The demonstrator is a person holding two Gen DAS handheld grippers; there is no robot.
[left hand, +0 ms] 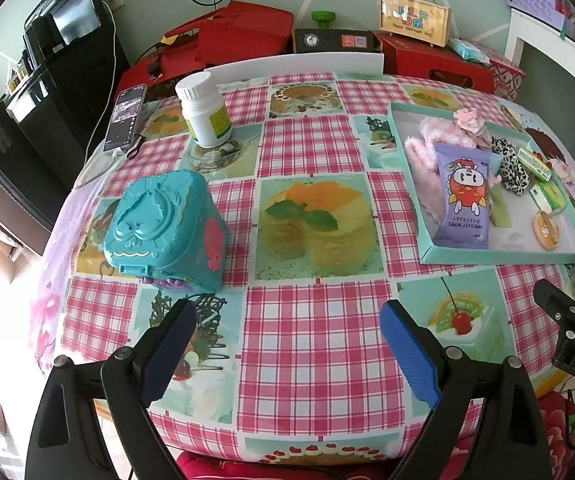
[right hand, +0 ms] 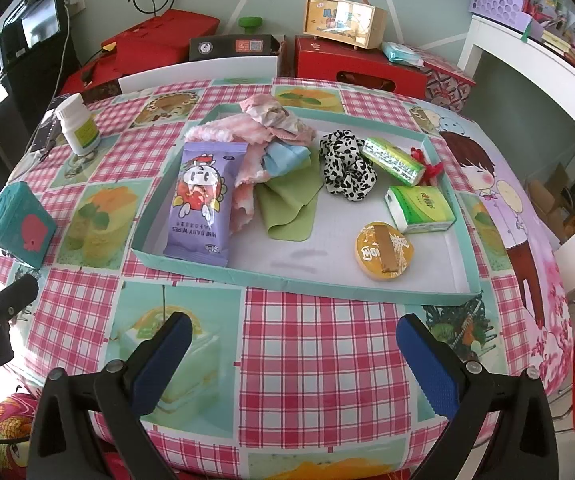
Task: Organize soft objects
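A shallow teal tray (right hand: pixel 303 285) (left hand: pixel 487 258) lies on the table. In it are a purple baby wipes pack (right hand: pixel 202 204) (left hand: pixel 465 196), pink fluffy cloths (right hand: pixel 247 136) (left hand: pixel 423 152), a green cloth (right hand: pixel 291 212), a leopard scrunchie (right hand: pixel 347 168) (left hand: pixel 509 164), a green foil packet (right hand: pixel 393 160), a green tissue pack (right hand: pixel 421 208) and a round yellow puff (right hand: pixel 385 250). My left gripper (left hand: pixel 287 352) is open and empty above the tablecloth near the front edge. My right gripper (right hand: pixel 293 360) is open and empty just in front of the tray.
A teal toy box (left hand: pixel 167 228) (right hand: pixel 19 224) stands at the left. A white pill bottle (left hand: pixel 205 110) (right hand: pixel 77 124) and a phone (left hand: pixel 125 118) lie at the far left. Red boxes (right hand: pixel 359 66) and a wooden case (right hand: pixel 343 20) stand behind the table.
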